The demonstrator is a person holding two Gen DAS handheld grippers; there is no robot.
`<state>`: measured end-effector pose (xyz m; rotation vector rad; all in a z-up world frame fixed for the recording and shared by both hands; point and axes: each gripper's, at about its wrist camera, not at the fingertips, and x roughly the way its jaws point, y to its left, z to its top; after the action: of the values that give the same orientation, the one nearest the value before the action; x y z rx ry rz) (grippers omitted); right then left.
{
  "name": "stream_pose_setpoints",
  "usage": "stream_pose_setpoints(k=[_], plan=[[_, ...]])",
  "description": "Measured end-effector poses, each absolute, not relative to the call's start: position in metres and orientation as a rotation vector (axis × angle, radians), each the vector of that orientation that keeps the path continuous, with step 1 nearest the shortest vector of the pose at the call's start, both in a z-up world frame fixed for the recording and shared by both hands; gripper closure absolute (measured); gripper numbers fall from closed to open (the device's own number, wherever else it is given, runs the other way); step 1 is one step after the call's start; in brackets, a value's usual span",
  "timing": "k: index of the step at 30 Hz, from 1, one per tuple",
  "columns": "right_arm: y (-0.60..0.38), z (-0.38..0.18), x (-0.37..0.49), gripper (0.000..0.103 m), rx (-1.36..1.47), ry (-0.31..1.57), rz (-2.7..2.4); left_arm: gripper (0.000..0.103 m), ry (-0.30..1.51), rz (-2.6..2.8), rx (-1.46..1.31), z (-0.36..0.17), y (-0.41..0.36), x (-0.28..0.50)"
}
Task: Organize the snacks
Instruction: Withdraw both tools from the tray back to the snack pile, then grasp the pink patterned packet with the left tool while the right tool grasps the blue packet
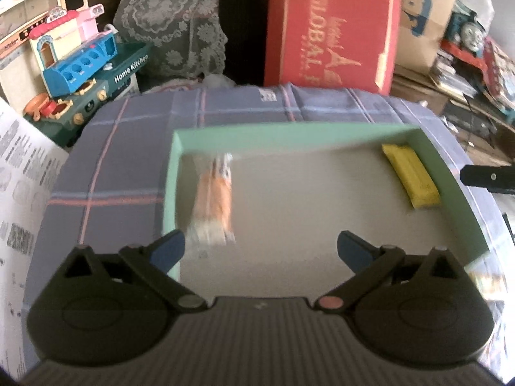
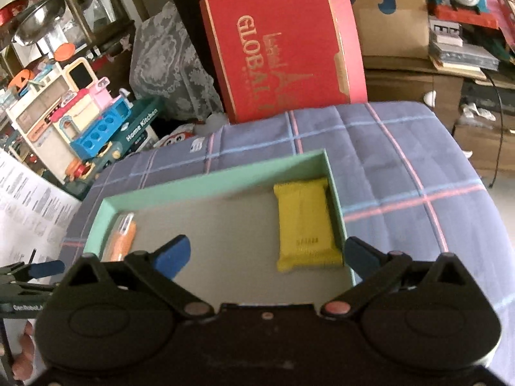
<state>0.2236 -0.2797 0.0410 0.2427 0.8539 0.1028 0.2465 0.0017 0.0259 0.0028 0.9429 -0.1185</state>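
I have both grippers over a shallow mint-green cardboard tray (image 1: 338, 135) with a grey floor, which rests on a purple plaid quilt (image 2: 402, 160).

Left gripper (image 1: 260, 251): jaws spread to full width, nothing between the blue pads. The left wrist view shows an orange snack packet (image 1: 215, 199) just ahead of the left pad, near the tray's left wall. It is smeared by blur, so I cannot tell whether it rests flat on the floor.

Right gripper (image 2: 267, 254): jaws likewise fully apart, holding nothing. The right wrist view shows the yellow foil snack bar (image 2: 305, 225) lying flat against the tray's right wall, just ahead of the right pad; the left view shows it only as a distant slab in the far right corner.

The right view alone shows the left gripper's blue fingertip at its left edge; a red gift box (image 2: 283, 41) stands behind the quilt.
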Motion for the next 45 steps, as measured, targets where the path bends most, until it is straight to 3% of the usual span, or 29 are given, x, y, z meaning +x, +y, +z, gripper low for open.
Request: stream_pose_setpoints(k=[19, 32, 36, 40, 41, 45], plan=[[-0.264, 0.022, 0.054, 0.0, 0.315, 0.968, 0.128, 0.0, 0.971, -0.233, 0.045, 0.01, 0.001, 0.064], [-0.225, -0.004, 0.011, 0.0, 0.29, 0.986, 0.177, 0.0, 1.048, -0.241, 0.086, -0.027, 0.009, 0.027], [-0.214, -0.004, 0.008, 0.008, 0.255, 0.972, 0.183, 0.016, 1.061, -0.244, 0.071, -0.033, 0.013, 0.028], [-0.203, -0.004, 0.01, 0.02, 0.234, 0.975, 0.205, 0.039, 1.085, -0.266, 0.045, -0.039, 0.015, 0.03], [-0.201, -0.004, 0.012, 0.027, 0.222, 0.972, 0.209, 0.043, 1.089, -0.273, 0.038, -0.041, 0.014, 0.031], [-0.191, -0.005, 0.017, 0.035, 0.192, 0.962, 0.215, 0.047, 1.08, -0.286, 0.026, -0.045, 0.014, 0.031]])
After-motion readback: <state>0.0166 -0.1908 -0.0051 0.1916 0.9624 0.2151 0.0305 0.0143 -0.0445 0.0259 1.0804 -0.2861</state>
